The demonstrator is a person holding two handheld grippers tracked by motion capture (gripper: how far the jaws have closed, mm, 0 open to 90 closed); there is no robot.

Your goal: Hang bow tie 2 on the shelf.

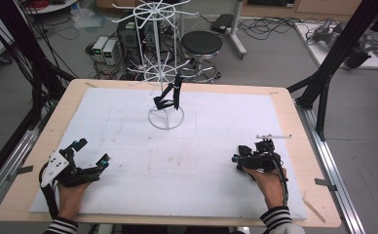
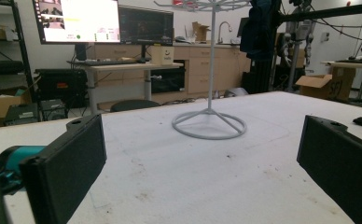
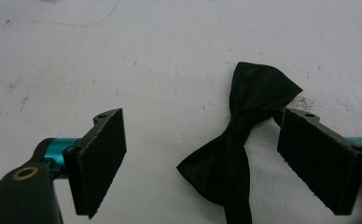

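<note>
A black bow tie [image 3: 244,140] lies flat on the white mat between the jaws of my right gripper [image 3: 203,121], nearer the right jaw and touching neither. That gripper [image 1: 239,153] is open at the table's right front. A second black bow tie [image 1: 166,99] hangs on the white wire rack [image 1: 163,58] at the middle back. My left gripper [image 1: 92,151] rests at the left front, open wide with nothing between its jaws. It [image 2: 200,135] faces the rack's ring base [image 2: 209,125].
The white mat [image 1: 177,161] covers most of the wooden table [image 1: 301,146]. A thin light strip [image 1: 274,137] lies just beyond the right gripper. Black frame posts stand at both sides of the table; a stool and computers sit on the floor behind.
</note>
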